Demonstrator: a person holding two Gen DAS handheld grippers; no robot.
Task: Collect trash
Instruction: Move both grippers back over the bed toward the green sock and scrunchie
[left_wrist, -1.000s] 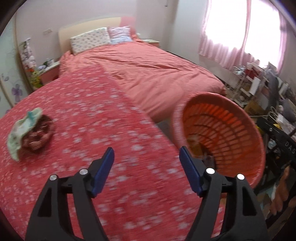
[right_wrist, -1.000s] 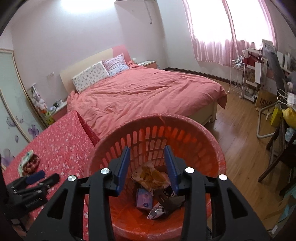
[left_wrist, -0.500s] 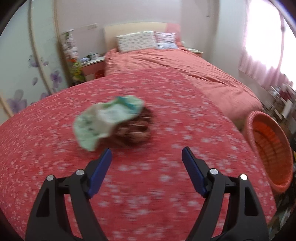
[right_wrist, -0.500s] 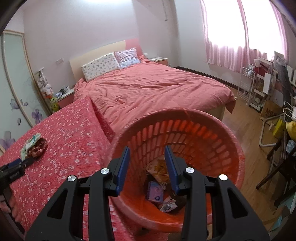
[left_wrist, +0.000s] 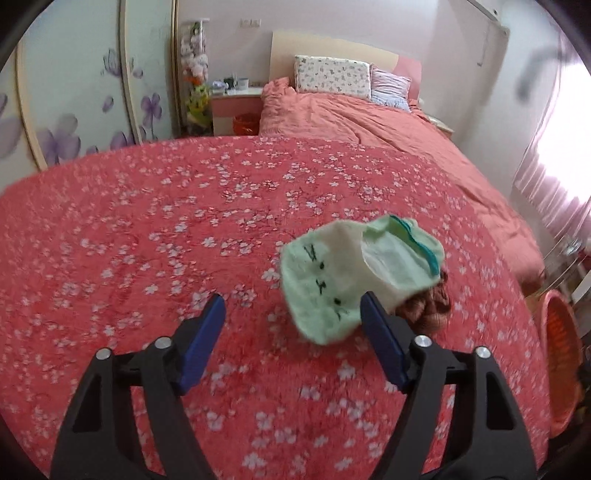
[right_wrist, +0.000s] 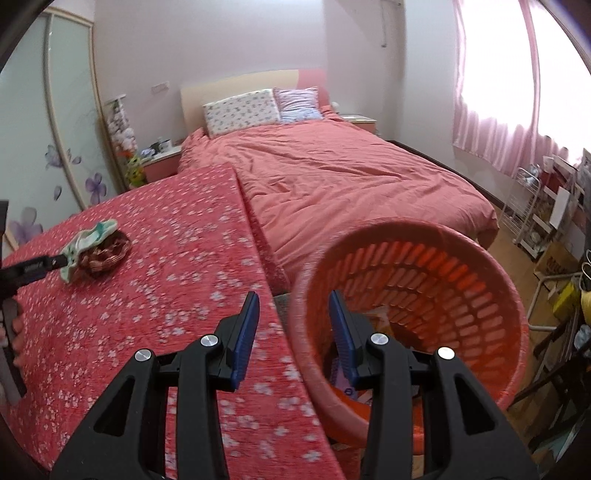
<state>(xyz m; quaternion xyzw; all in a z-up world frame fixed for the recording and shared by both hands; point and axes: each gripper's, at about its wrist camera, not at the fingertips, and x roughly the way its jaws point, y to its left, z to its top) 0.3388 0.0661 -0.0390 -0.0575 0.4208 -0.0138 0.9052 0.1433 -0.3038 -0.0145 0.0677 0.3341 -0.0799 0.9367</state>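
Green wrapper before closing left fingers, orange basket rim between parted right fingers

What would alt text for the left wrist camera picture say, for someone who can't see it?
A pale green cloth with small black marks lies over a brown crumpled item on a red flowered bedspread. Black left tongs with blue pads are closing just short of it, with nothing between them. An orange slotted plastic basket shows at the right edge.
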